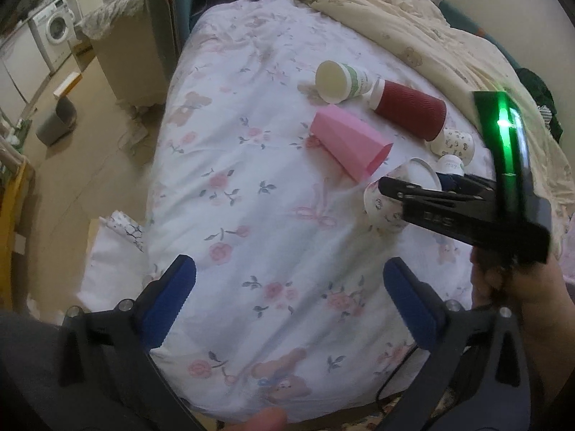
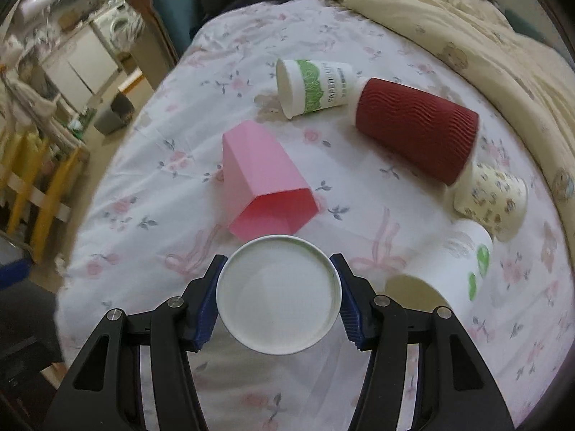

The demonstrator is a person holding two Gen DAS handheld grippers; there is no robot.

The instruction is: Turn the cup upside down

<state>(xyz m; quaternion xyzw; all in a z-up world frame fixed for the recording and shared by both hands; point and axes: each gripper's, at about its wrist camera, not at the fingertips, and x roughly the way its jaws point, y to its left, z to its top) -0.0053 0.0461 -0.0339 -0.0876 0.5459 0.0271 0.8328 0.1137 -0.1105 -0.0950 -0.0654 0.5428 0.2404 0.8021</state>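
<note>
My right gripper (image 2: 278,296) is shut on a white patterned paper cup (image 2: 278,292), its flat bottom facing the camera, held over the bed. In the left wrist view the same cup (image 1: 386,204) sits between the right gripper's black fingers (image 1: 402,188), above the sheet. My left gripper (image 1: 287,287) is open and empty, low over the near part of the bed. Other cups lie on their sides: a pink one (image 2: 266,179), a dark red ribbed one (image 2: 417,129), a white-and-green one (image 2: 312,86), a small patterned one (image 2: 492,201) and a white one with green dots (image 2: 442,269).
The cups lie on a floral sheet (image 1: 251,186) covering a bed. A beige quilt (image 1: 395,18) is bunched at the far right. Left of the bed are a grey bin (image 1: 57,122), a washing machine (image 1: 54,32) and a yellow rack (image 2: 32,179).
</note>
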